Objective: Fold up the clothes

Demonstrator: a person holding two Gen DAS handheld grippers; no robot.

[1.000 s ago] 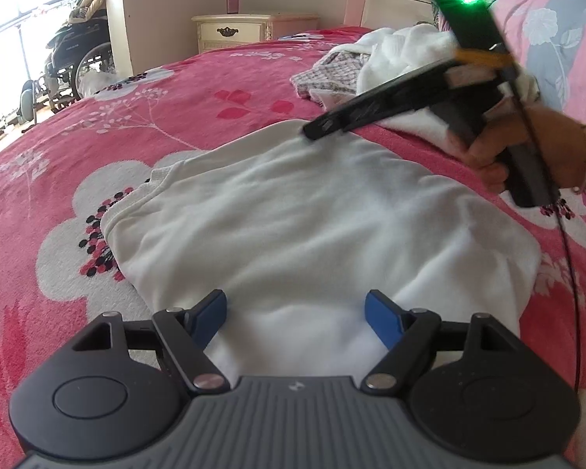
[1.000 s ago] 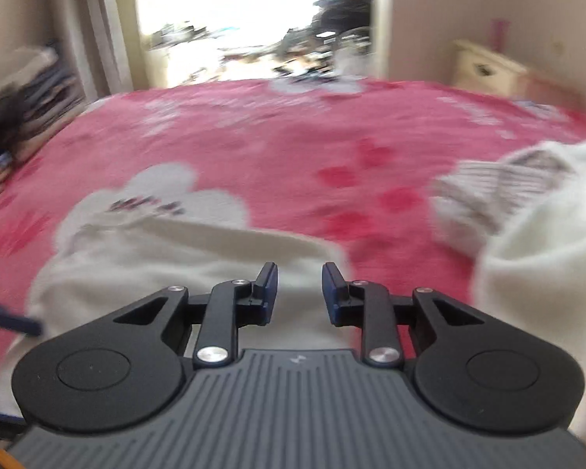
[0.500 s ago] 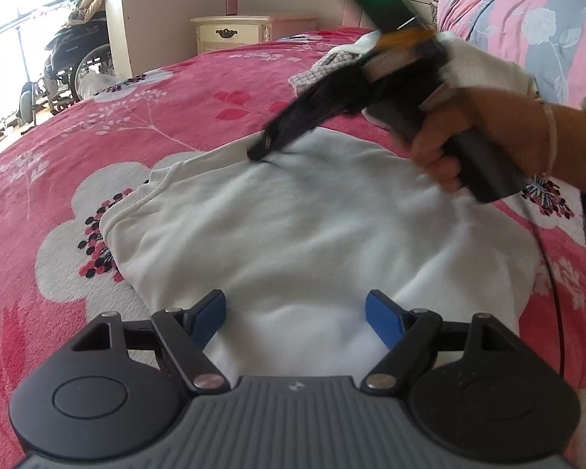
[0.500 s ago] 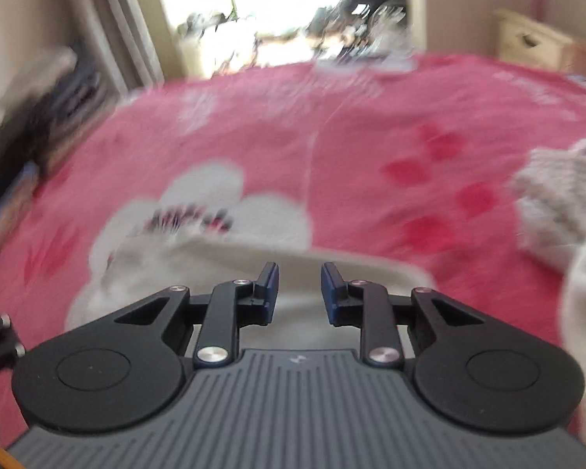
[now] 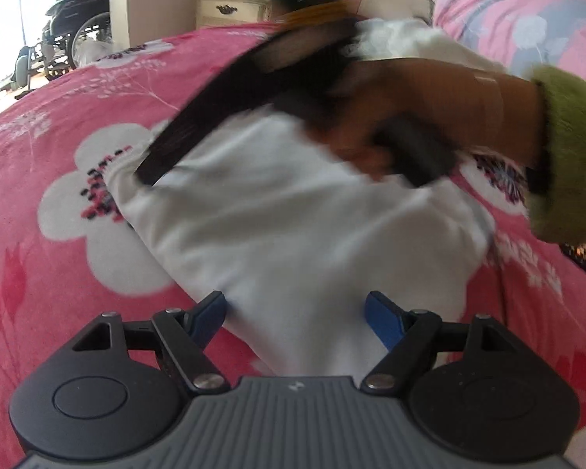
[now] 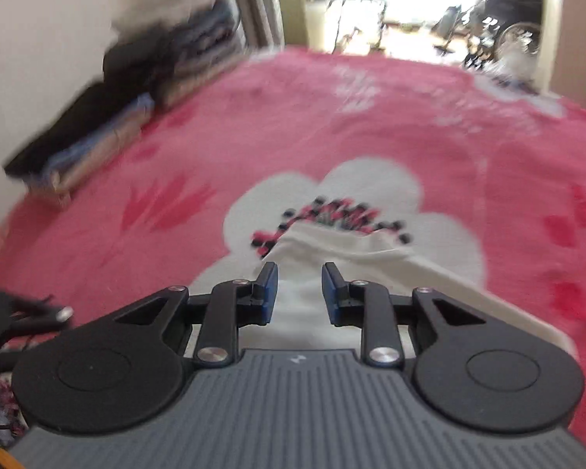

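Reaching for the far corner of the folded white top on the bed

Left wrist view: my left gripper [image 5: 296,317] stands wide open and empty over the near edge of the folded white cotton garment [image 5: 293,226], which lies flat on the pink flower-patterned blanket [image 5: 58,136], its long axis running away from me towards the upper left; my right hand [image 5: 375,121] reaches across it, carrying the right gripper to the far left corner, so the right is nearer that corner. Right wrist view: my right gripper [image 6: 299,291] has its jaws narrowly parted with nothing pinched, the garment's corner just ahead and below; only this view shows the stack of folded dark clothes [image 6: 109,117] by the wall.
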